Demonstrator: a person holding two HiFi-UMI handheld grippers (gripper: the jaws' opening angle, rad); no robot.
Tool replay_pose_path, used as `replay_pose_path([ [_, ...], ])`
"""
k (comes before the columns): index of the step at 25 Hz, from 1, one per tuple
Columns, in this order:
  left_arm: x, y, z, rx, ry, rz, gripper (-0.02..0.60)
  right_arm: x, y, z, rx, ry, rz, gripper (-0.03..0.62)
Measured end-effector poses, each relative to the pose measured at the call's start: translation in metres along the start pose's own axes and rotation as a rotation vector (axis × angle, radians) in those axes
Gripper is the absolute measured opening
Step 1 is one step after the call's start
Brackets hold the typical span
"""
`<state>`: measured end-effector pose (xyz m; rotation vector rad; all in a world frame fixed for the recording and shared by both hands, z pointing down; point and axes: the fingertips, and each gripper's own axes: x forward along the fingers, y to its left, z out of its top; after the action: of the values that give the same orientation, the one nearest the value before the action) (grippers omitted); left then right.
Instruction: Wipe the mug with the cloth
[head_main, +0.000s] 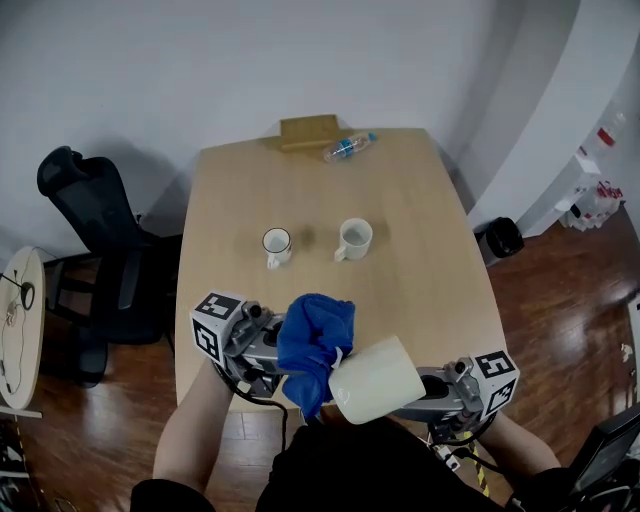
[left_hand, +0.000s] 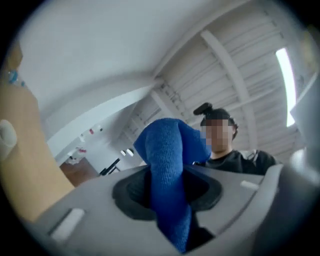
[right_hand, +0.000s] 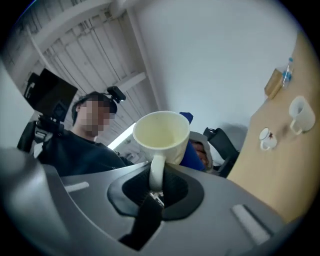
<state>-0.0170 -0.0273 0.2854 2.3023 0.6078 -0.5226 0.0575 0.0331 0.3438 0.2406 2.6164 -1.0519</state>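
Wiping step in hand: left hand-held gripper (head_main: 272, 348) pinches the blue cloth (head_main: 315, 335), right hand-held gripper (head_main: 432, 388) is clamped on the cream mug (head_main: 372, 380) by its handle, both at lower centre of the head view over the near table (head_main: 420, 230) edge; next, I judge, rub the cloth round the mug wall.

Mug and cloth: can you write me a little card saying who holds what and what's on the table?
Left gripper: shut on the blue cloth
Right gripper: shut on the handle of the mug, held above the table's near edge
Cloth and mug: side by side, seem to touch
Table: dark-rimmed mug, plain mug, bottle, wooden block
Beside table: chair
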Motion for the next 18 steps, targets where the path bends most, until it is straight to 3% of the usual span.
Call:
replay_pose_path([
  [4, 0.002, -0.005, 0.01, -0.004, -0.289, -0.093, 0.133, 0.008, 0.012, 0.024, 0.109, -0.179, 0.153, 0.034],
  [8, -0.001, 0.009, 0.024, 0.023, -0.582, -0.039, 0.132, 0.01, 0.0, 0.056, 0.231, -0.405, 0.23, 0.034],
  [10, -0.002, 0.019, 0.026, 0.016, -0.68, 0.012, 0.132, 0.015, -0.009, 0.072, 0.288, -0.502, 0.239, 0.034],
  [14, -0.001, 0.029, 0.022, -0.002, -0.743, 0.108, 0.132, 0.023, -0.025, 0.091, 0.282, -0.575, 0.18, 0.034],
  [18, -0.007, 0.027, 0.022, 0.065, -0.686, 0.23, 0.132, 0.017, -0.032, 0.085, 0.125, -0.493, 0.032, 0.034],
])
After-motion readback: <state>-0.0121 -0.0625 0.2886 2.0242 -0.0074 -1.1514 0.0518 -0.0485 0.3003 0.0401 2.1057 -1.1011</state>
